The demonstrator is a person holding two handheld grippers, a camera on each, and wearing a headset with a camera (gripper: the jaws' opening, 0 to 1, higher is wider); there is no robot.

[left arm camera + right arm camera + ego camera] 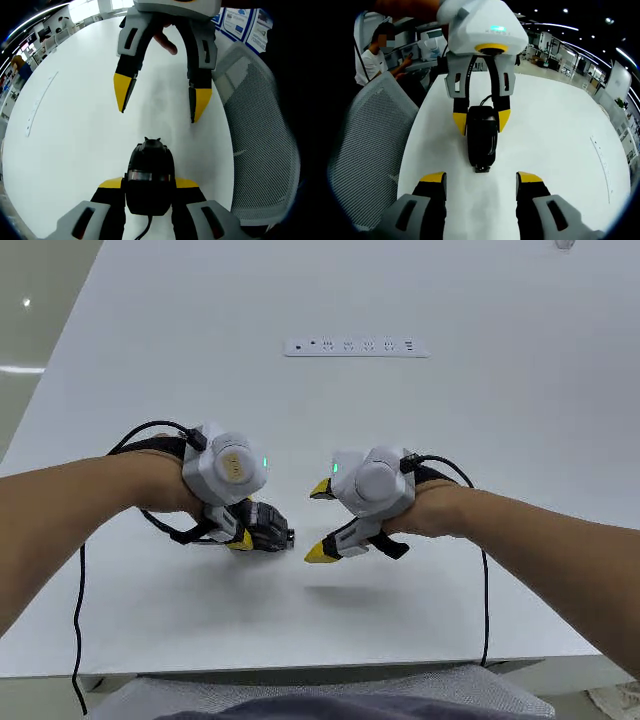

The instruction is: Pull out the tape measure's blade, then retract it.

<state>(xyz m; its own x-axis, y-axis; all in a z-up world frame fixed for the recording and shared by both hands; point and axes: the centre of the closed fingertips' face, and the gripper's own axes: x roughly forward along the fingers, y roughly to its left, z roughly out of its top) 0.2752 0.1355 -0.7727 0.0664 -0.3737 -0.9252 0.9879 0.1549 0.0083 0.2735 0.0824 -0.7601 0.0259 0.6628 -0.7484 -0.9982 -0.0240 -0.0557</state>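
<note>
The black tape measure (266, 528) is clamped between the yellow-tipped jaws of my left gripper (245, 532), just above the white table. In the left gripper view the tape measure (149, 175) fills the gap between the jaws, its blade mouth pointing forward, with no blade drawn out. My right gripper (322, 522) faces it from the right, open and empty, a short gap away. In the right gripper view the tape measure (481, 135) stands ahead of the spread fingers, with the left gripper (481, 119) shut on it.
A white power strip (356, 347) lies farther back on the white table (480, 390). A grey mesh chair (260, 135) stands at the near edge. Black cables (80, 600) hang from both wrists. A person (370, 60) sits in the background.
</note>
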